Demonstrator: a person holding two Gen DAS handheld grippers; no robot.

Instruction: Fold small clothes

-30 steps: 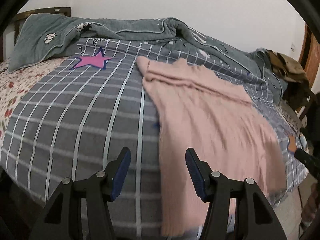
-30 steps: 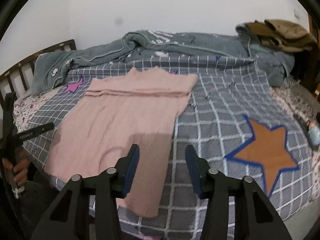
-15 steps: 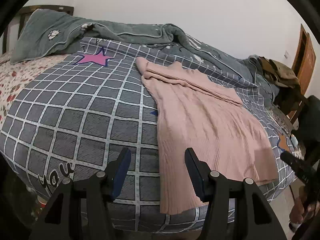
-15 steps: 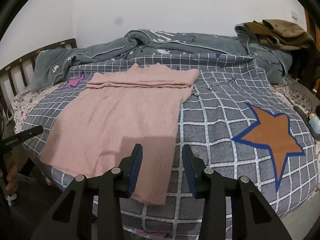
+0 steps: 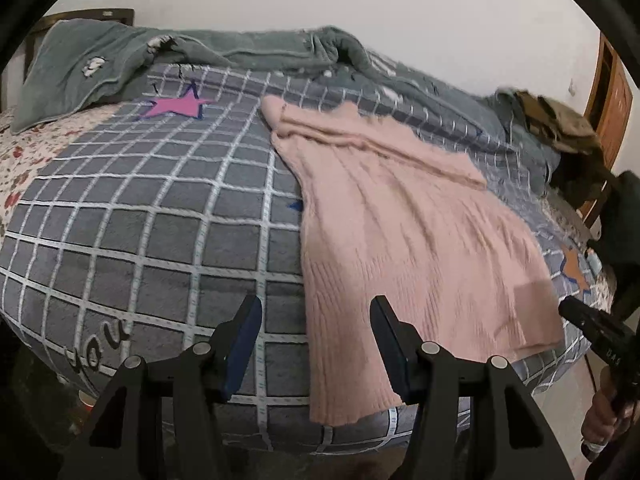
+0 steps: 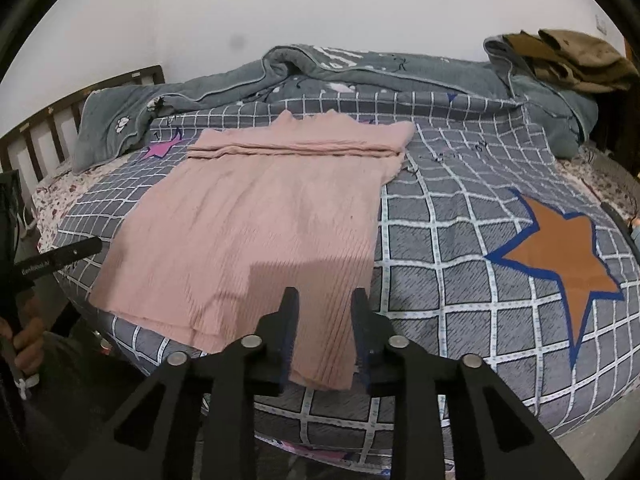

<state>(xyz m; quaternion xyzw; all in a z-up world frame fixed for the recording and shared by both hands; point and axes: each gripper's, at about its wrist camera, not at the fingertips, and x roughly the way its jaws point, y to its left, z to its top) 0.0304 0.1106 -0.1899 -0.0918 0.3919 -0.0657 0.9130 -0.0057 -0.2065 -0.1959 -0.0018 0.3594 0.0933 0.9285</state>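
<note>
A pink knit sweater [image 5: 400,240] lies flat on the grey checked bed cover [image 5: 140,240], its sleeves folded across the top. My left gripper [image 5: 316,320] hovers open over the sweater's near left hem corner, and its pads touch nothing. In the right wrist view the sweater [image 6: 260,220] fills the middle. My right gripper [image 6: 325,308] has its jaws narrow but still apart, with the near right hem corner showing between them. The other gripper appears at the edge of each view, held by a hand.
A rumpled grey-green quilt [image 6: 360,68] runs along the far side of the bed, with brown clothes [image 6: 572,60] piled at its right end. A wooden headboard [image 6: 40,140] stands at the left. The cover [image 6: 440,240] has an orange star [image 6: 560,252] on its right half.
My right gripper has sunk toward the sweater's near right corner and its jaws have narrowed. The left gripper has stayed open, and its view now takes in the bed's near edge.
</note>
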